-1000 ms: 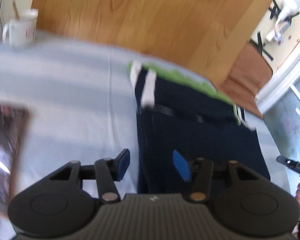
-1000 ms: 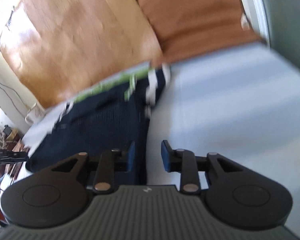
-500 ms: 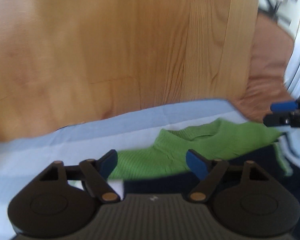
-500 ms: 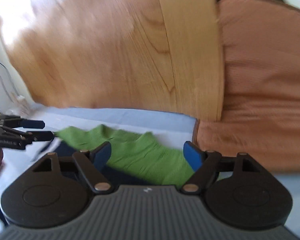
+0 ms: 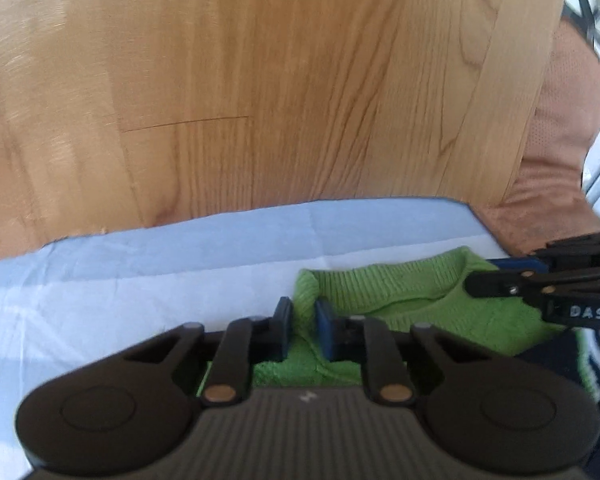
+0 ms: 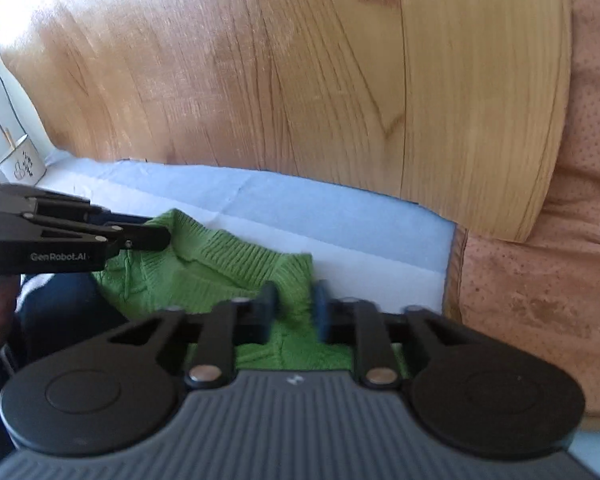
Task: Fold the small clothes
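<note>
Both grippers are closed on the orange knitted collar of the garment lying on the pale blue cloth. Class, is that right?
Not quite: the knitted collar is green, not orange, as both wrist views show. The left gripper and right gripper are indeed closed on it, on the pale blue cloth.

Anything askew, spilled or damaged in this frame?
Nothing stands out. The left gripper and right gripper are each shut on a corner of the green collar of the garment, which lies on the blue sheet. The mug stands upright.
</note>
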Demonstrator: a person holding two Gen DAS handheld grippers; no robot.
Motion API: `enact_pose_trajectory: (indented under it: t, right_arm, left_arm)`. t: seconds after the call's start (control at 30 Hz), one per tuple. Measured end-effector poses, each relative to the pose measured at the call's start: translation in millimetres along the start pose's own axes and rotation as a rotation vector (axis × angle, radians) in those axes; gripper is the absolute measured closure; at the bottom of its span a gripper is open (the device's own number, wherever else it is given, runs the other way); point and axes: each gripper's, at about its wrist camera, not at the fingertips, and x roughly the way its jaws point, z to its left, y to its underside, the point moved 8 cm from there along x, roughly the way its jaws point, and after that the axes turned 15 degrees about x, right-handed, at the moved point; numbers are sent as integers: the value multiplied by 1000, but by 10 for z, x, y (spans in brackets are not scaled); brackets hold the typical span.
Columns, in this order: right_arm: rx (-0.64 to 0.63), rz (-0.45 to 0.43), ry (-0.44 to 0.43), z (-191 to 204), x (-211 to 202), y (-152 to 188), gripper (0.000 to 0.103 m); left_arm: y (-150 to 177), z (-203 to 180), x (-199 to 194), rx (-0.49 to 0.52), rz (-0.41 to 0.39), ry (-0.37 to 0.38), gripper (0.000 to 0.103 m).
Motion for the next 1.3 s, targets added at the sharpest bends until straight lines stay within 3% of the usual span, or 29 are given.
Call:
enact_pose_trajectory:
  t: [0.23,0.37,0.53,0.7,0.87,0.9,0.93,1.0,1.03,1.1,1.17,1.3]
  right_arm:
    - [-101,-161,-36,484,-1076,260,87]
    - [-176,-219,-63,825,-1605,712,88]
    - [-219,-260,-111,1065,-2175,1504,88]
    - [-261,-262,-92,1169,-2250,2274,88]
    - [-189,-178,-34,999,-1883,2646,84]
    - [-178,-150,-32,965,-1827,2677,81]
    - [-165,-131,-42,948,-1827,2679,78]
    - [-134,-120,-86,960,-1950,2603,66]
    - [-117,-133,-120,970,-2038,2544,56]
    - [-89,-201,-167,985,-2237,2366,55]
    - [-58,-281,-162,980,-2360,2156,55]
    - [21,-393,-117,920,-2254,1833,55]
  left_arm:
    - [233,-276,-1035,17,-198,6,90]
    - [632,-541,-1700,51,-305,24,90]
    - [1350,-745,-2336,11,-389,67,90]
    - [2008,-992,-2538,-14,-368,89,90]
    - [2479,-1101,-2312,-20,-241,100,85]
    - [2503,-1102,-2343,-14,-244,101,83]
    - [2517,-1091,-2416,-3,-256,104,75]
    - [2496,-1065,-2611,7,-311,100,62]
    - [2459,-1022,-2720,3,-348,96,61]
    - [2368,-927,-2870,-20,-406,104,61]
    - [2225,-807,-2929,-59,-452,120,61]
    - [1954,-669,-2701,-107,-453,114,63]
